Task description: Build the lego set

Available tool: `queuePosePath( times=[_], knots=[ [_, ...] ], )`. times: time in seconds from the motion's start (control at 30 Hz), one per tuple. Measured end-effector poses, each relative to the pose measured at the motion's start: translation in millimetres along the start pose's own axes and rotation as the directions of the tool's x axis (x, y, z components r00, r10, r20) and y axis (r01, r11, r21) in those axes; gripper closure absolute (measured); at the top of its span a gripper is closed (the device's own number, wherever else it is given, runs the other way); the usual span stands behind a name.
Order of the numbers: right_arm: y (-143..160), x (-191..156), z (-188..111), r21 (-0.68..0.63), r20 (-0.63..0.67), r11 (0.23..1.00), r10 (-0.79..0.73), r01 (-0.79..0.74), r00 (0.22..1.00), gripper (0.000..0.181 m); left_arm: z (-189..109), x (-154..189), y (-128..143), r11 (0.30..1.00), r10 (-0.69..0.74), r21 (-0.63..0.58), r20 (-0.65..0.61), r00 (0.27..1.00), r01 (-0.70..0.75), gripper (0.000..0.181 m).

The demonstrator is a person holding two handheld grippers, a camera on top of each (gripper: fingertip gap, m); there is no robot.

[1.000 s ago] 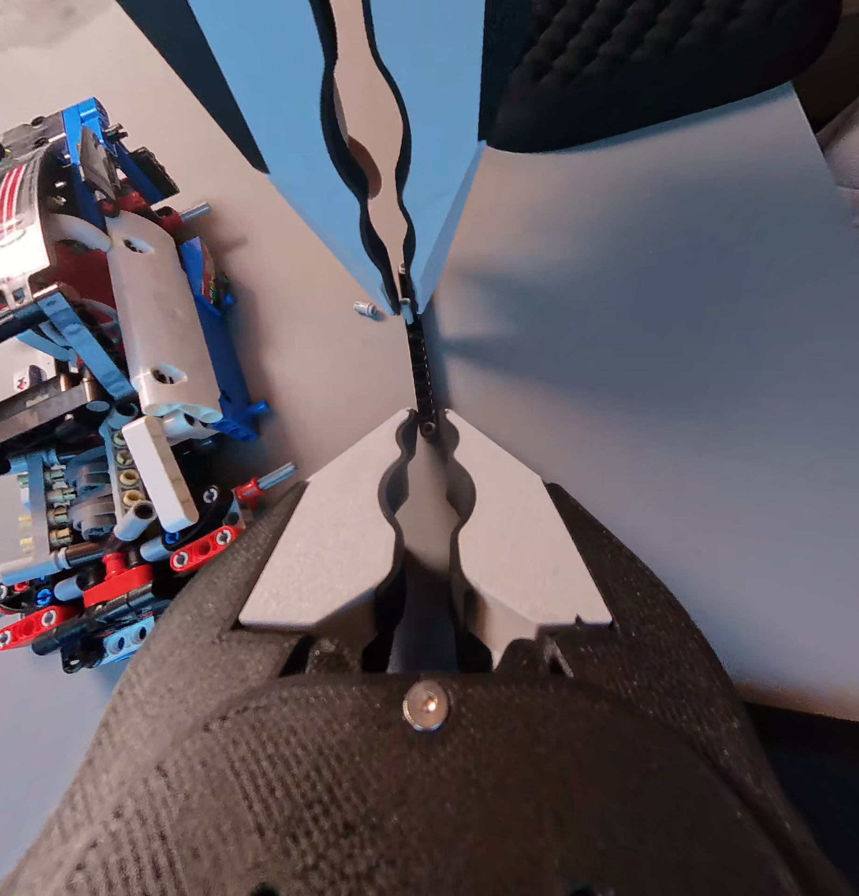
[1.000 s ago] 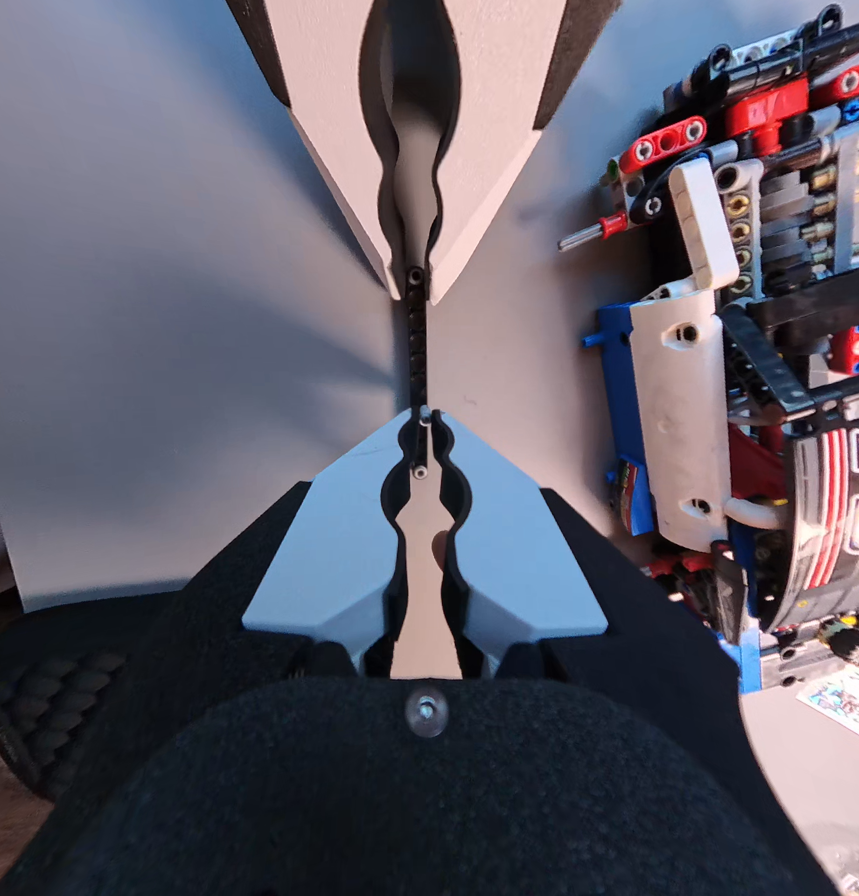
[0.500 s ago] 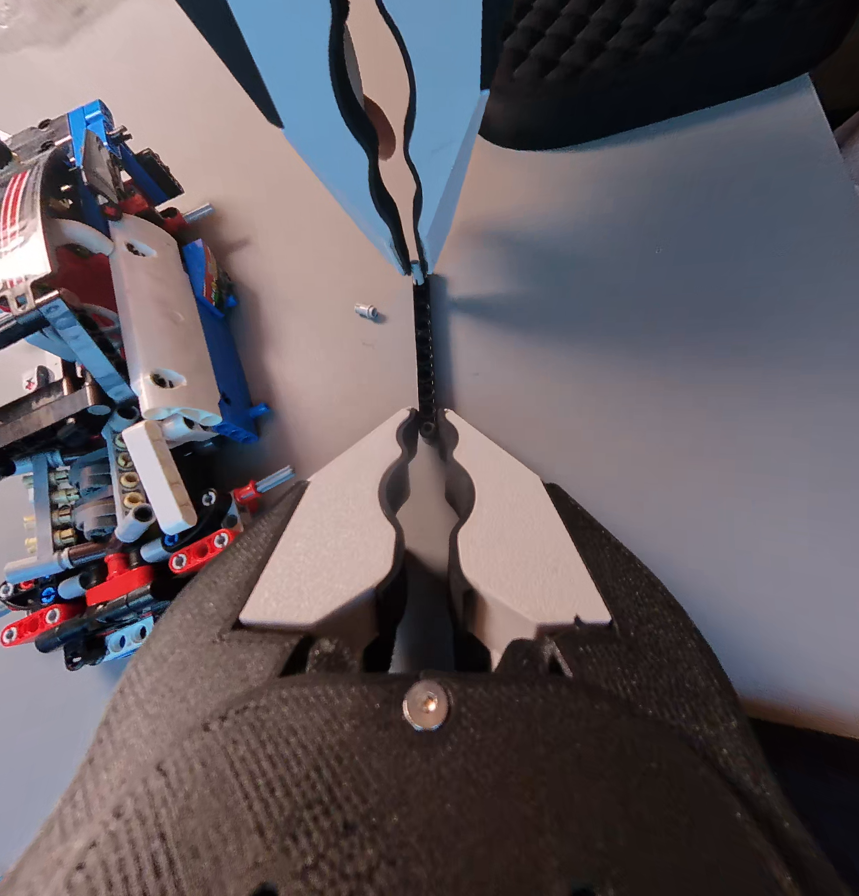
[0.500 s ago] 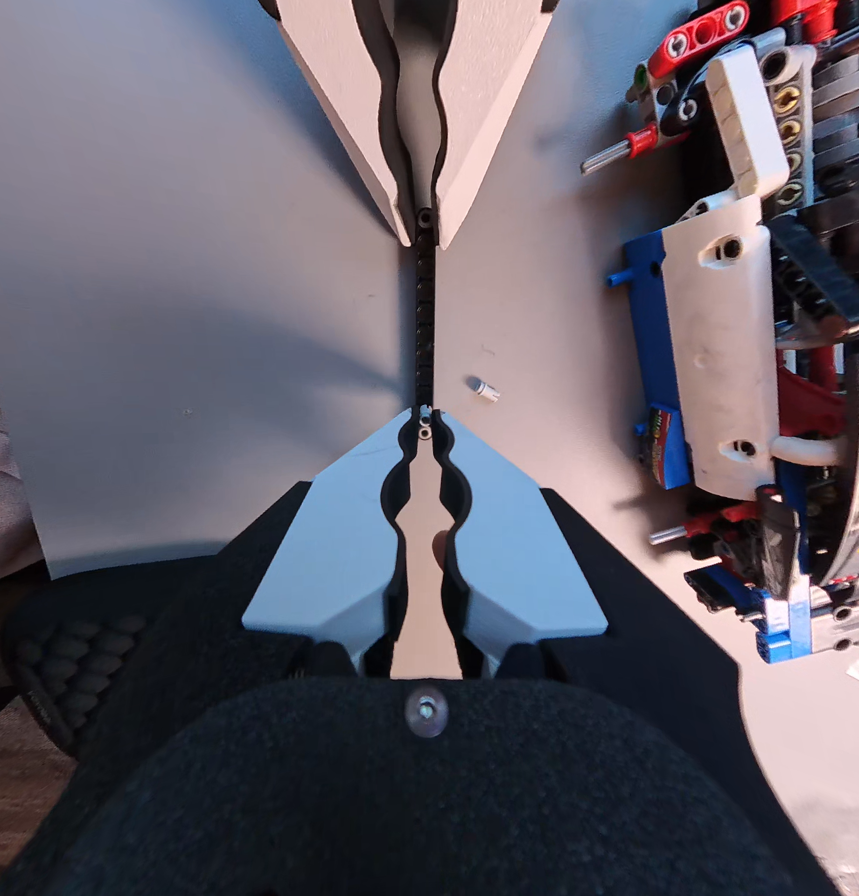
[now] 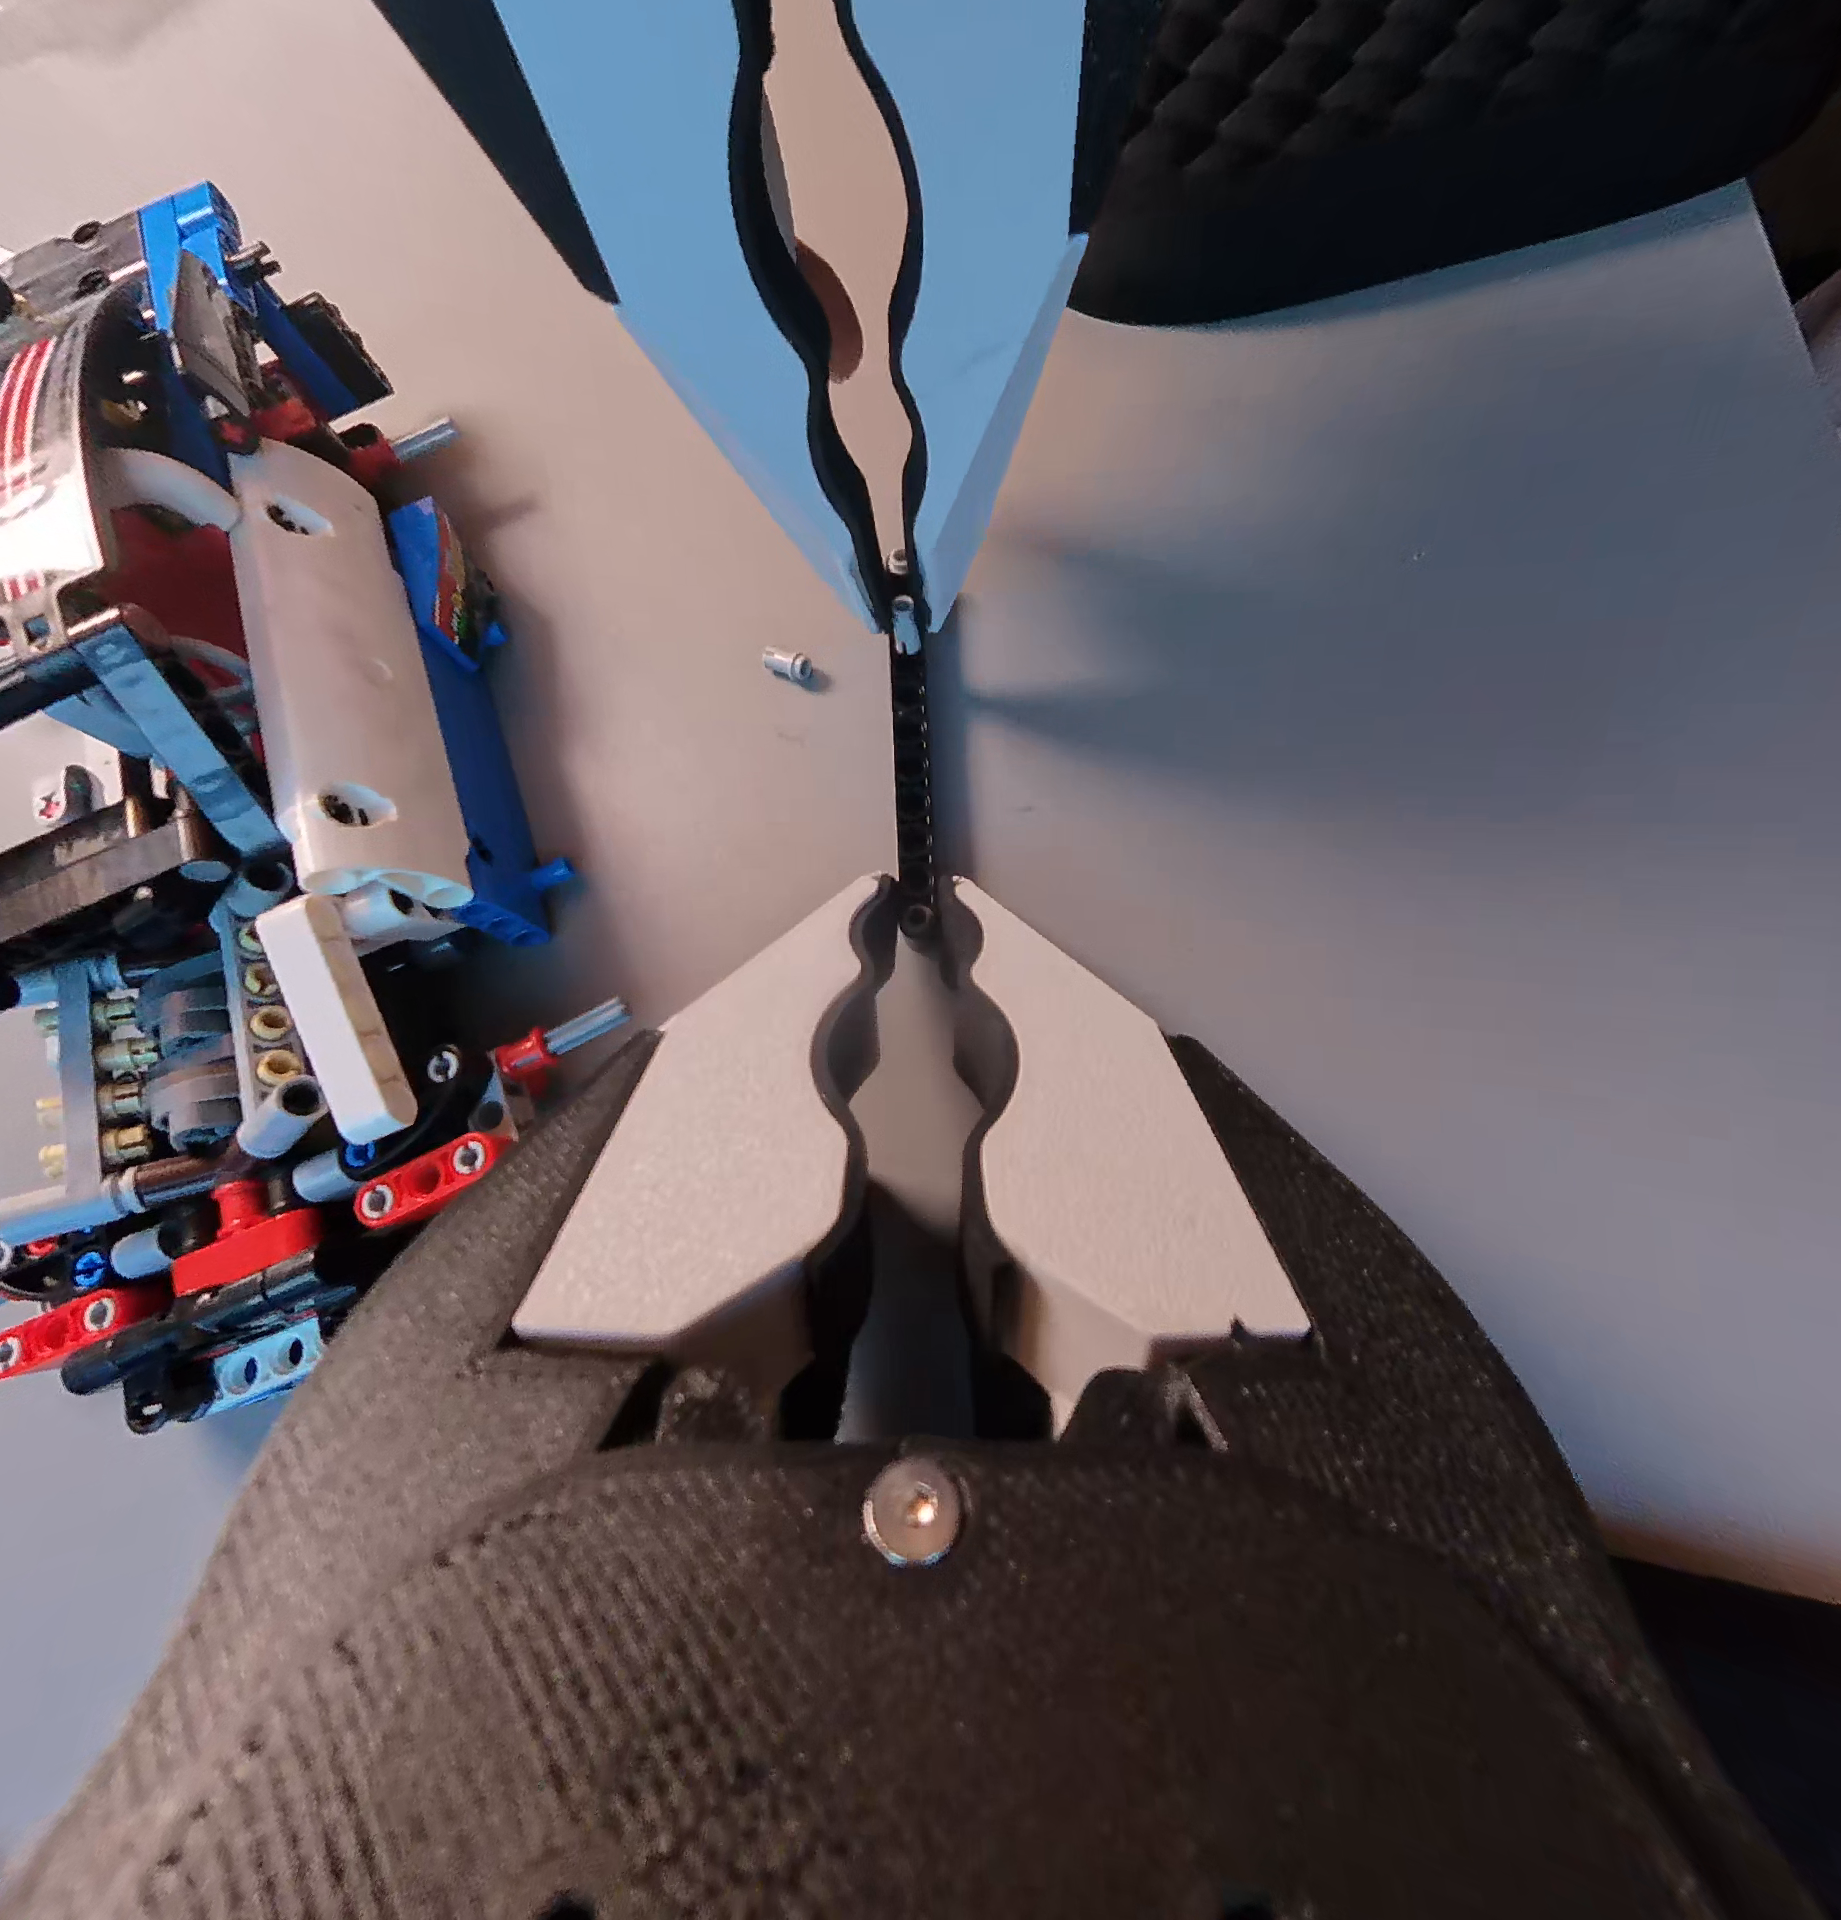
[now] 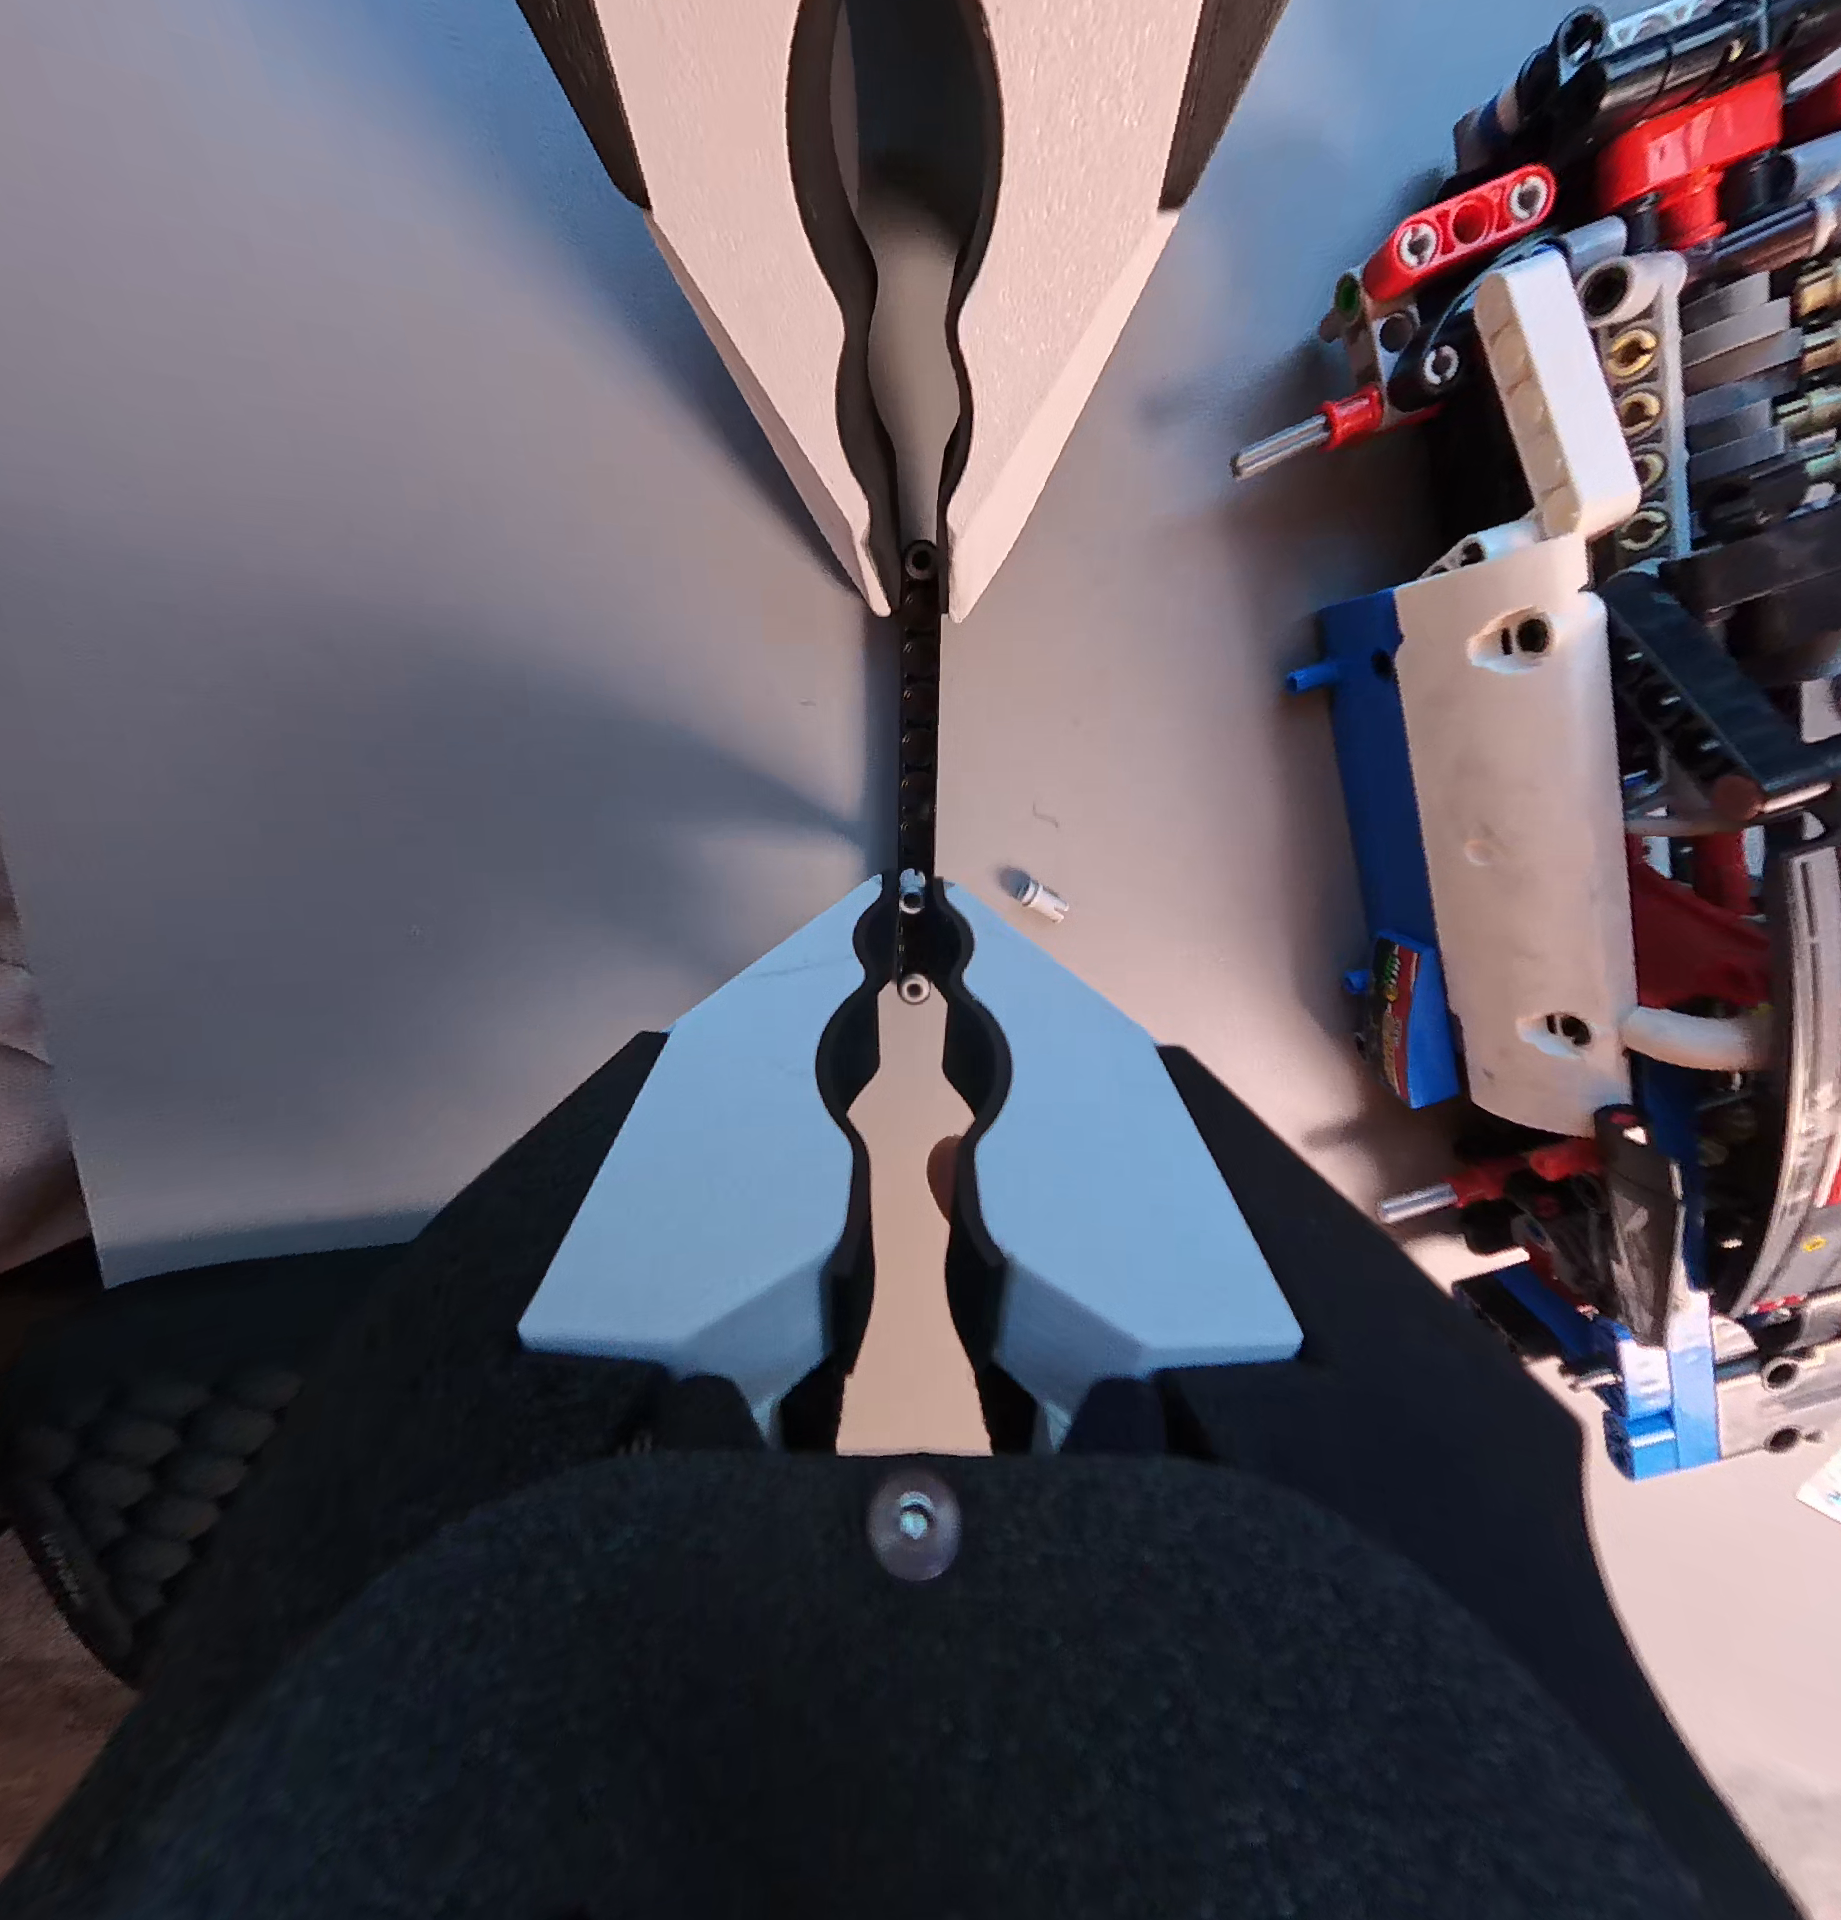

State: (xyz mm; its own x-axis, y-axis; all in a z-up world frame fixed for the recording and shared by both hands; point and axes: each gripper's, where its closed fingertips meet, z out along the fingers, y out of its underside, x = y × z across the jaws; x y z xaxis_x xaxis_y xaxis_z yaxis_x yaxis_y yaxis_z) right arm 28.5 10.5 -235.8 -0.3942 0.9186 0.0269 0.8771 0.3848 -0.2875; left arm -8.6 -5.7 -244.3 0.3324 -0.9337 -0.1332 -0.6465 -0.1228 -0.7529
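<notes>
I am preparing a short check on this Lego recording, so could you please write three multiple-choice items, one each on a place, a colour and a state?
1. Where does the loose grey pin lie?
A. On the table between the beam and the model
B. Inside the model
C. In the left gripper

2. What colour is the long beam?
A. Red
B. White
C. Black

3. How is the beam held?
A. It lies free on the table
B. Each gripper is shut on one end
C. Only the right gripper holds it

Key: 1 A, the pin rests on the table beside the Lego model; 2 C, it looks black in both views; 3 B, the left gripper and right gripper each pinch an end.
</notes>
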Motion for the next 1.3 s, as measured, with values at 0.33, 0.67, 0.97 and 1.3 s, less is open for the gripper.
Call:
queuePosePath(
  times=[0.33,0.67,0.97,1.3],
  knots=[
    [-7,1,3,0.001,-0.001,1.0,-0.016,0.016,1.0,0.178,0,0,0,1.0,-0.006,-0.004,0.003,1.0,0.006,0.174],
    [-15,2,5,0.005,-0.001,1.0,-0.027,0.027,1.0,0.178,0,0,0,1.0,-0.018,-0.007,0.007,1.0,0.018,0.174],
    [-17,3,8,-0.029,-0.008,0.999,-0.046,0.045,0.999,0.179,0,1,0,1.0,-0.022,-0.007,0.007,1.0,0.022,0.174],
    [-17,3,9,-0.085,-0.04,0.994,-0.072,0.069,0.997,0.179,0,0,0,1.0,-0.026,-0.009,0.017,1.0,0.026,0.174]
  ],
)
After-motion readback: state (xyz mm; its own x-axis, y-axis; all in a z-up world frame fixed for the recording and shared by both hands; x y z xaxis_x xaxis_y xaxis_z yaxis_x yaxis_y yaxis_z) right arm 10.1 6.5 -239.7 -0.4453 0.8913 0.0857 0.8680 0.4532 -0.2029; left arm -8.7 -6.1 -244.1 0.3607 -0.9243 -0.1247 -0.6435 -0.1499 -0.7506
